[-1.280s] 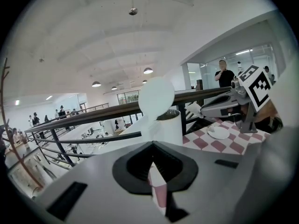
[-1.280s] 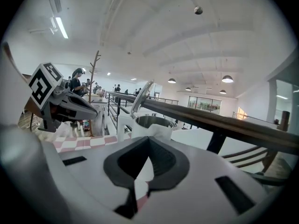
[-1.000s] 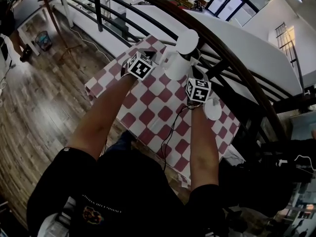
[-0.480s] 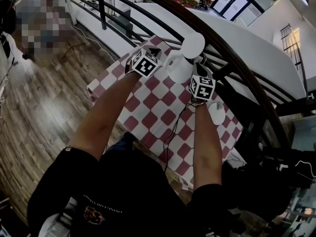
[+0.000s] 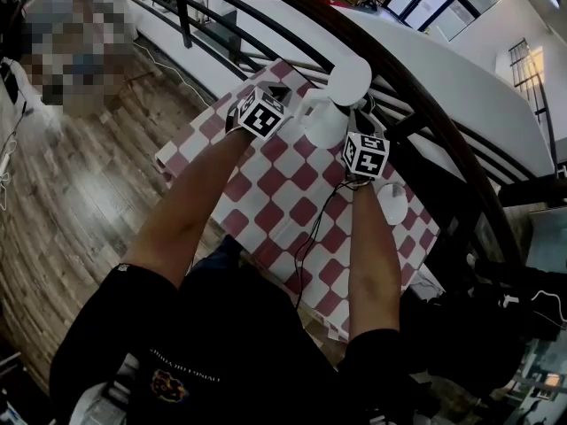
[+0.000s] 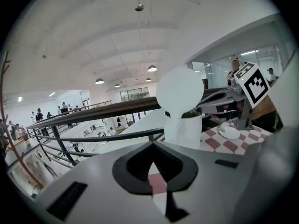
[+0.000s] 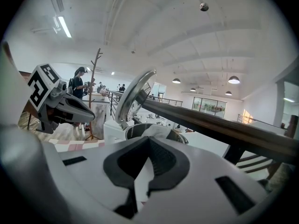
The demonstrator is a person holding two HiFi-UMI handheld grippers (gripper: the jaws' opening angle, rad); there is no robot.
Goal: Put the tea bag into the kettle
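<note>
**Tea bag at kettle mouth, right gripper gripping**

Right gripper (image 7: 145, 171): in its own view I see the jaws closed on the tea bag (image 7: 156, 132). A white strip runs up between the pads, and its crumpled upper end sits in front of the open mouth of the kettle (image 7: 112, 133). I cannot tell from this angle whether the bag is already below the rim or just over it.

The kettle is white and stands on the red-and-white checkered tablecloth (image 5: 283, 193) at the far edge of the table, close to the dark railing (image 5: 425, 113). Its round lid (image 7: 133, 94) is hinged up and tilted back, so the metal-lined mouth is open.

Left gripper (image 6: 153, 171): the jaws are drawn together to a thin slit with nothing in them; only the cloth shows through. It points at the kettle from the opposite side, near it but apart from it. From there I see the white underside of the raised lid.

Head view: both grippers flank the kettle, left one on its left, right one with its nose at the mouth.

A small white dish (image 5: 392, 204) lies on the cloth just beside my right forearm.
</note>
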